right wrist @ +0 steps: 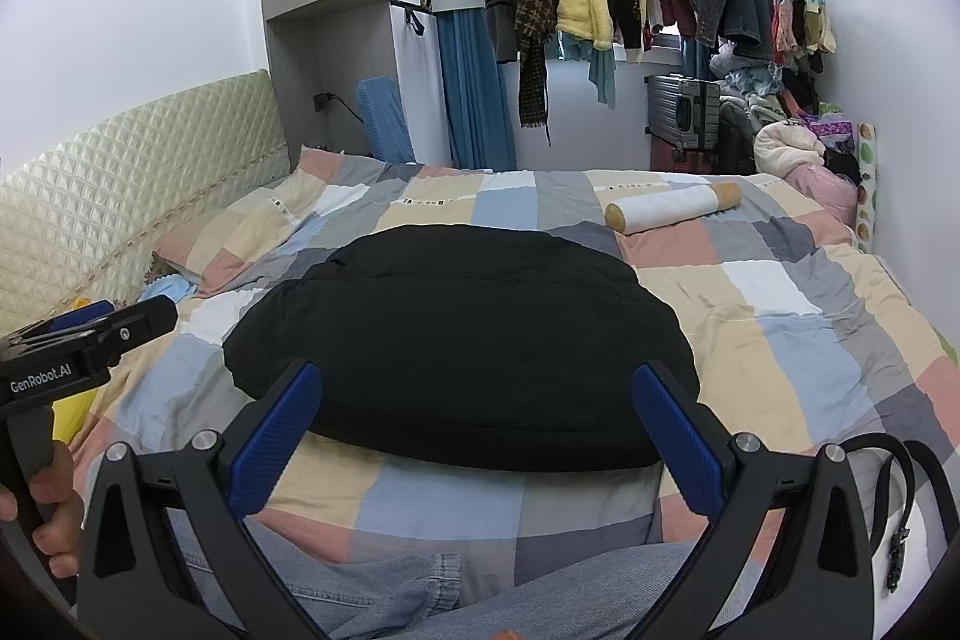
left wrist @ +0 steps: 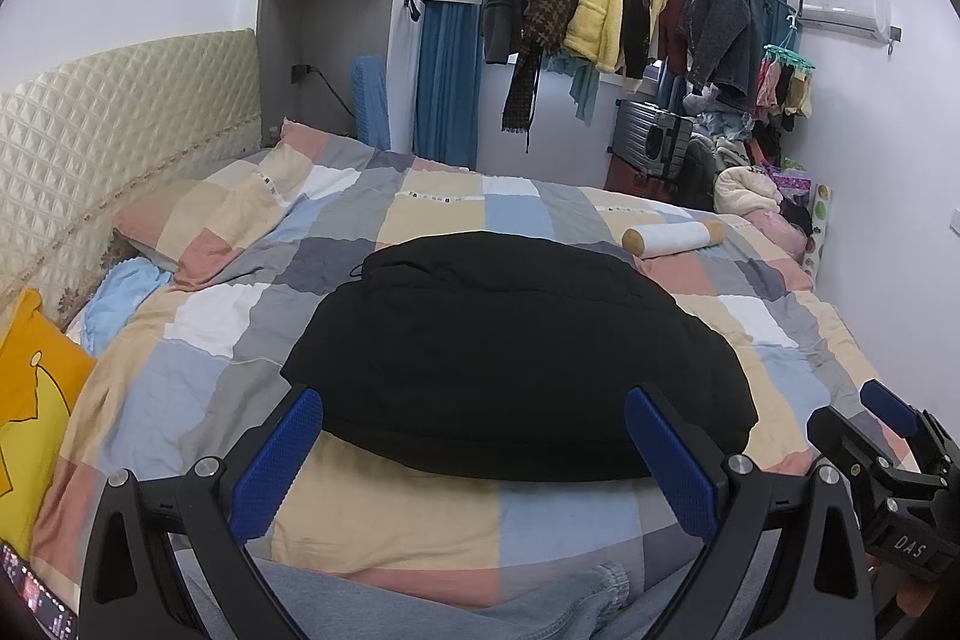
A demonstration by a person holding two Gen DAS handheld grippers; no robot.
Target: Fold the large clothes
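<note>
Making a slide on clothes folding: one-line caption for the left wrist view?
Open left gripper facing a folded black garment on a checked quilt, right gripper alongside.

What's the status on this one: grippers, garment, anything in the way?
Left gripper open, right gripper open, both short of the cloth. Black garment lies folded on the checked quilt, ungripped. White roll lies beyond it, apart.

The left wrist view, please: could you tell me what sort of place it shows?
Most likely a home bedroom: a bed with a padded headboard, a rail of hanging clothes by the window, and a suitcase beneath.
</note>
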